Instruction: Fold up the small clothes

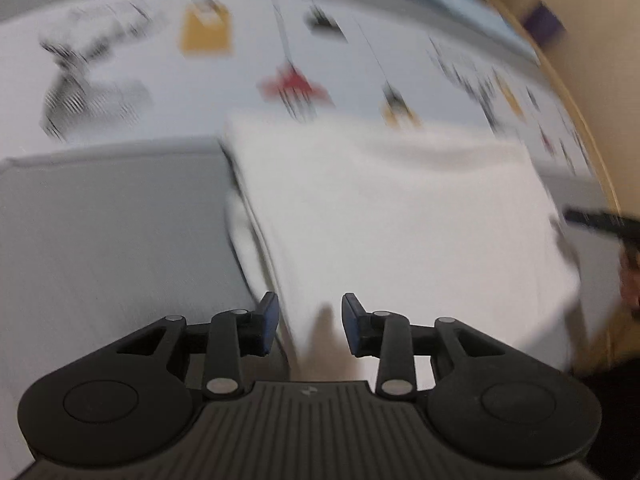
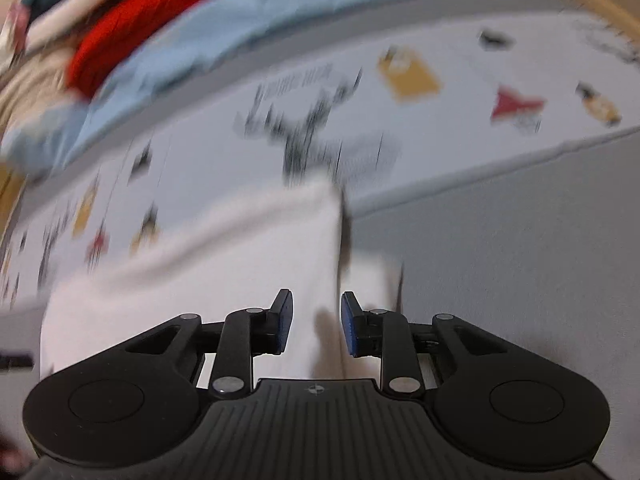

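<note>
Both views are motion-blurred, so fine detail is lost.

Left wrist view: left tool (image 1: 309, 322) has its blue pads spread w/ a clear gap, nothing pinched. One white garment (image 1: 400, 216) lies flat ahead of it, spreading right & away from the fingers; its near left edge runs just past the left pad. A grey mat (image 1: 112, 220) sits left of the garment, touching its edge. Beyond both is a white printed cloth (image 1: 248, 52) w/ yellow, red & black motifs, too smeared to count. At the far right edge a dark bar, prob. part of the right tool (image 1: 600, 222), sits at the garment's right side w/ a bit of hand below it. This view alone shows the garment's full width.

Right wrist view: right tool (image 2: 316, 326) pads also apart, nothing between them; white garment (image 2: 192, 264) lies under & left of the fingers, its right edge passing between the pads. Grey mat (image 2: 520, 248) fills the right side. Printed cloth (image 2: 400, 128) is beyond. Only this view shows the pile at top left: one red item (image 2: 136, 28), pale blue fabric (image 2: 192, 52), plus dark green & cream pieces, count unclear. A dark bar (image 2: 14, 360) pokes in at the left edge.

Count: 1 white garment, 1 grey mat, 2 tools.
</note>
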`<state>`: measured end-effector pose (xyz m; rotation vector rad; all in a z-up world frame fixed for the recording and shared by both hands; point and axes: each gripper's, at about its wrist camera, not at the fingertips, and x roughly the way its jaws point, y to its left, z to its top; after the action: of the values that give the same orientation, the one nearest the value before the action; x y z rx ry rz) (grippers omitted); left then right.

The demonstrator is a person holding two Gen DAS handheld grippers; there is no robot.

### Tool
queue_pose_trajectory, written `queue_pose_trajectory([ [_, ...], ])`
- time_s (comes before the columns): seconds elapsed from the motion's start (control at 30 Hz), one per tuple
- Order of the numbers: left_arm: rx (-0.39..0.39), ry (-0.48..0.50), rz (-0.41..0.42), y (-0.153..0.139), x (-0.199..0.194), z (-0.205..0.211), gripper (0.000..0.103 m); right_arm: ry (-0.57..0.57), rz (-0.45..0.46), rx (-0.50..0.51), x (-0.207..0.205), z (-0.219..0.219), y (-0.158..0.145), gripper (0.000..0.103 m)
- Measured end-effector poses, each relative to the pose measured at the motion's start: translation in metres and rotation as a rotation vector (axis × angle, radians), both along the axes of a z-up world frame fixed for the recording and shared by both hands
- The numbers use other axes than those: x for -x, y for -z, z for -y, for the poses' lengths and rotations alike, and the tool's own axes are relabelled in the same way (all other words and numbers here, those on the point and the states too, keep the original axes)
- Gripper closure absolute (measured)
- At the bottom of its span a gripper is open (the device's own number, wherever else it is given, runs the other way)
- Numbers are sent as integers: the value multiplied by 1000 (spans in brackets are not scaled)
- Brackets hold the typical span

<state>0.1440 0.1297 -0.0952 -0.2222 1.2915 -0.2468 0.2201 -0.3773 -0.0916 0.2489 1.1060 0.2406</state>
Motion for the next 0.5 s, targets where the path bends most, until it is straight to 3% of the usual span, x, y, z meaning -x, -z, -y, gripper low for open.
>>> queue_pose_trajectory([
  [0.1, -34, 118, -37, 8, 22, 14, 65, -133, -66, 60, 32, -5, 9, 75],
  [0.2, -60, 170, -66, 19, 40, 18, 65, -219, -95, 105, 61, -7, 13, 75],
  [0.27, -80, 200, -75, 23, 50, 20, 72, -236, -96, 111, 74, -5, 9, 75],
  [0.3, -91, 221, -62, 22, 53, 21, 88, -235, -92, 110, 78, -4, 7, 75],
  [0.33, -91, 231, -50, 19, 56, 21, 96, -234, -90, 107, 82, -3, 4, 82],
  [0.4, -72, 220, -6, 8, 61, 15, 97, -244, -72, 112, 88, -1, -4, 99],
  [0.5, 20, 139, 88, -19, 72, -4, 97, -199, 5, 14, 90, 13, -32, 99],
])
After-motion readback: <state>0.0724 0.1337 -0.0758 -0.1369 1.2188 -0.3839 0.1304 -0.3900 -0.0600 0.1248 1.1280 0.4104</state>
